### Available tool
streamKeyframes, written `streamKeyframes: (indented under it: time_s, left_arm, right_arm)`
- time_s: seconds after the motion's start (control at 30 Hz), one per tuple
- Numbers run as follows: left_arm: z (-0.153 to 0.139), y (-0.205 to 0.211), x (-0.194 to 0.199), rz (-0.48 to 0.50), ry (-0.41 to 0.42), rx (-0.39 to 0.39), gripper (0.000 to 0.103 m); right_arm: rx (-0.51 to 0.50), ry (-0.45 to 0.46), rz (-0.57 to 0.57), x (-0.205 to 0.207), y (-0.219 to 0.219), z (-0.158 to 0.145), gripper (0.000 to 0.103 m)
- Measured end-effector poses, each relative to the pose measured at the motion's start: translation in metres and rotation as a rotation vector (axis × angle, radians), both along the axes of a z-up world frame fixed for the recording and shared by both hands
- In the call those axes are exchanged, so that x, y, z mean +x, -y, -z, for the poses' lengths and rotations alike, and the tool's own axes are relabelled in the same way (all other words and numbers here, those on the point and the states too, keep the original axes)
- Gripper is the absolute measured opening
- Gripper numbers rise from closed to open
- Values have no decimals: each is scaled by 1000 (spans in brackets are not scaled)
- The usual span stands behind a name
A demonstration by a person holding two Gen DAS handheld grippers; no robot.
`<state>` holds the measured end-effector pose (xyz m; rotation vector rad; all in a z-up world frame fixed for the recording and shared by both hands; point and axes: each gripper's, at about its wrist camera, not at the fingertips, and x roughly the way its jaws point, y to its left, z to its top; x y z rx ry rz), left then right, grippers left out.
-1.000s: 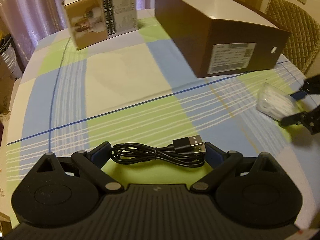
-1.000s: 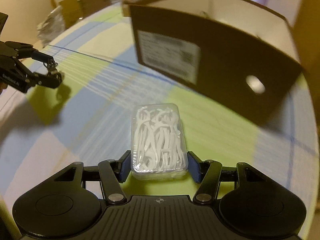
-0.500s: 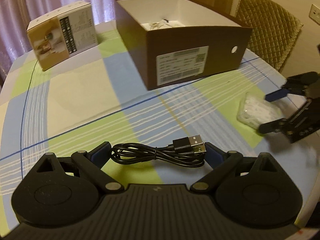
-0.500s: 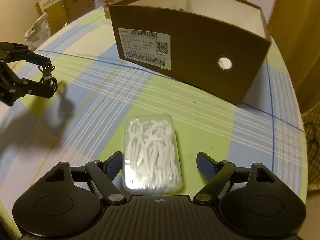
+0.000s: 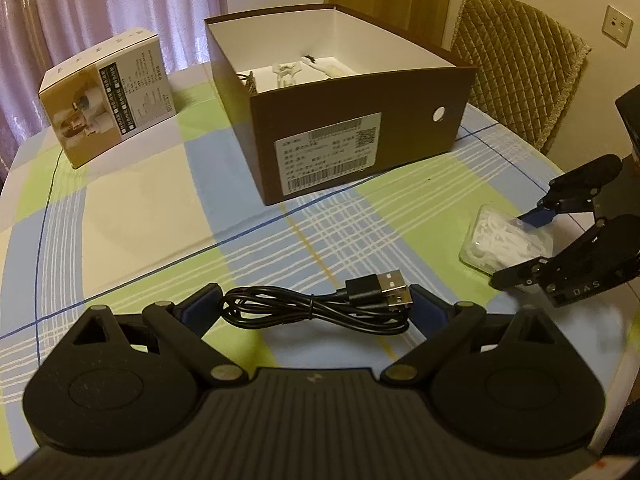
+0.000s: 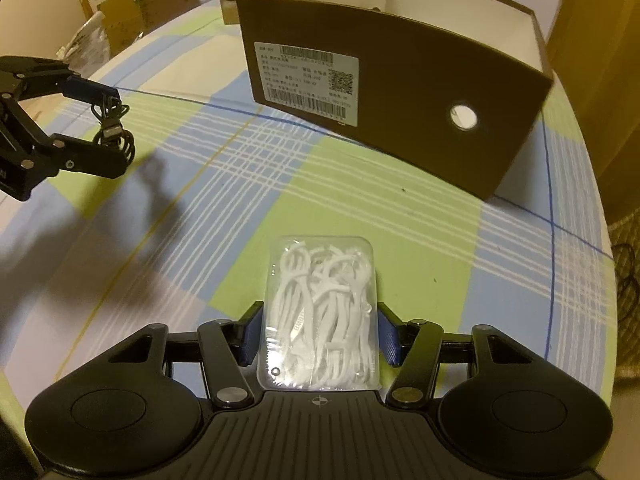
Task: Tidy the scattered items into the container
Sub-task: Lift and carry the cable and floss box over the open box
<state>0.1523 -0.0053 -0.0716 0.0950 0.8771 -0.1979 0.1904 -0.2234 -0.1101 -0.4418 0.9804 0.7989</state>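
Observation:
A coiled black USB cable [image 5: 280,314] hangs between the fingers of my left gripper [image 5: 312,307], which is shut on it above the checked tablecloth. In the right wrist view that same left gripper [image 6: 118,130] hovers at the far left with the cable [image 6: 114,120] in it. A clear case of white floss picks [image 6: 320,300] lies between the blue pads of my right gripper [image 6: 320,336], which is shut on its sides. The open brown shoebox [image 5: 360,120] stands ahead of both grippers, with several pale items inside [image 5: 288,72].
A printed carton [image 5: 108,96] stands left of the shoebox. A quilted chair [image 5: 520,64] sits behind the table's right edge. Cardboard boxes [image 6: 132,4] are piled beyond the far side of the table. The round table's rim [image 6: 604,216] curves close on the right.
My right gripper held the floss case, opened with the case on the cloth half a second ago, and has shut on it again. The left gripper stayed shut on the cable and swung towards the shoebox.

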Motion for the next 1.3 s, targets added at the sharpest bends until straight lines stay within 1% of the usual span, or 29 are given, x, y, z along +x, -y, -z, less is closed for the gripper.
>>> streamKeyframes:
  time_s: [0.2, 0.33, 0.5, 0.7, 0.9, 1.1, 1.3]
  left_arm:
    - [-8, 14, 0, 42, 19, 5, 96]
    - [-20, 21, 1, 75, 44, 9, 96]
    - [-37, 29, 6, 120, 86, 18, 96]
    - [-58, 35, 22, 173, 145, 28, 96]
    - [-73, 35, 46, 210, 192, 56, 96]
    - [-84, 36, 79, 246, 232, 91, 96]
    - [-88, 35, 126, 279, 247, 131, 96]
  right_arm:
    - [33, -30, 41, -1, 18, -14, 54]
    - [57, -40, 69, 1, 29, -27, 54]
    - [97, -30, 88, 8, 39, -49, 54]
    - [160, -1, 97, 24, 40, -80, 54]
    - [203, 41, 72, 49, 29, -105, 54]
    - [243, 89, 59, 81, 13, -127, 54]
    - [246, 113, 69, 126, -9, -134, 54]
